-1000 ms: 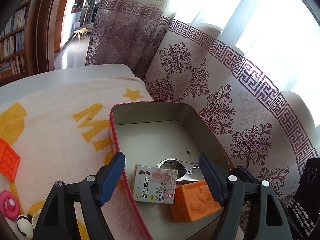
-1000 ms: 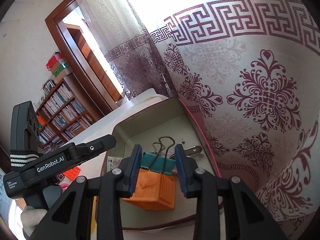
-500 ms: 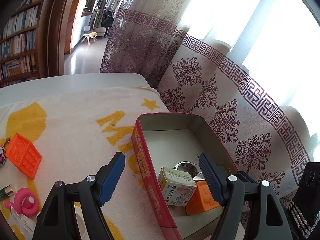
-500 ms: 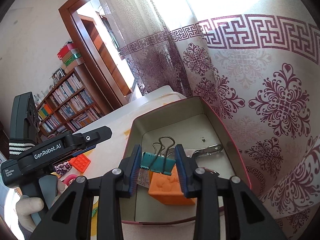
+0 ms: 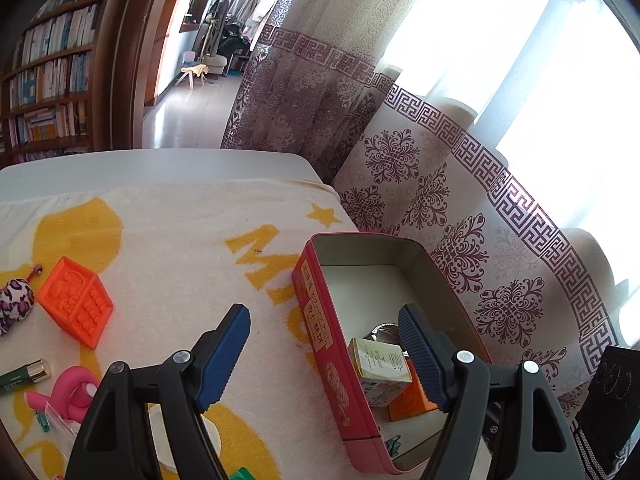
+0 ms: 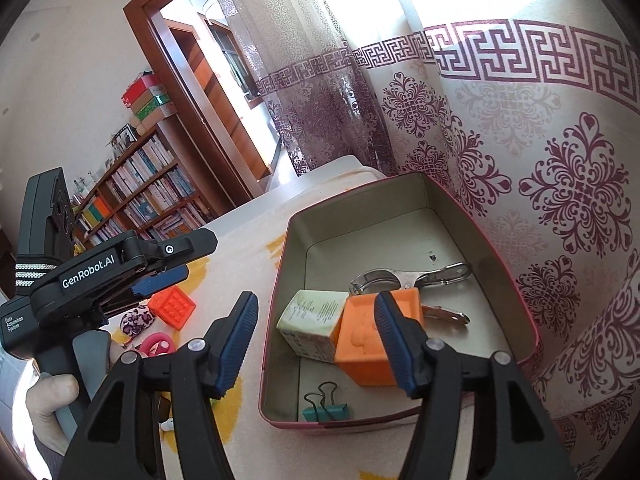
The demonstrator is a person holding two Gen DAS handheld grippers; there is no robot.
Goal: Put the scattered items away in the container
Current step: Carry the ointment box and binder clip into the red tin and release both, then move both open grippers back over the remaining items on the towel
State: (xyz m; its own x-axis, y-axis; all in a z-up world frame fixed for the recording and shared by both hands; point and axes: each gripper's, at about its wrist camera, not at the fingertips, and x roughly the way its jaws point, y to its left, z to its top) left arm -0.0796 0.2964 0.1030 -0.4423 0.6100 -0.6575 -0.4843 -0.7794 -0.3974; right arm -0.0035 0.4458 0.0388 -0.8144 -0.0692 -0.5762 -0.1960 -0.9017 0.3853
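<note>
The red tin (image 6: 516,264) stands open at the towel's right edge. Inside lie an orange block (image 6: 372,344), a small pale box (image 6: 316,320), a metal clip (image 6: 404,280) and a teal binder clip (image 6: 326,410) in the near corner. My right gripper (image 6: 315,302) hovers over the tin's near end; its jaws are opening with nothing between them. My left gripper (image 5: 322,314) is open and empty above the tin's left wall (image 5: 320,320). On the towel lie an orange embossed block (image 5: 76,306), a leopard-print toy (image 5: 16,300), a pink ring toy (image 5: 72,392) and a green tube (image 5: 24,372).
A patterned curtain (image 5: 460,240) hangs right behind the tin. The yellow-and-white towel (image 5: 180,240) covers a grey table (image 5: 160,164). A hand (image 6: 48,400) holds the left gripper's handle. Bookshelves (image 5: 48,92) and a doorway stand beyond.
The right jaws have parted, and the teal binder clip they held now lies in the tin's near corner. The left gripper has drawn back leftward, showing more of the towel.
</note>
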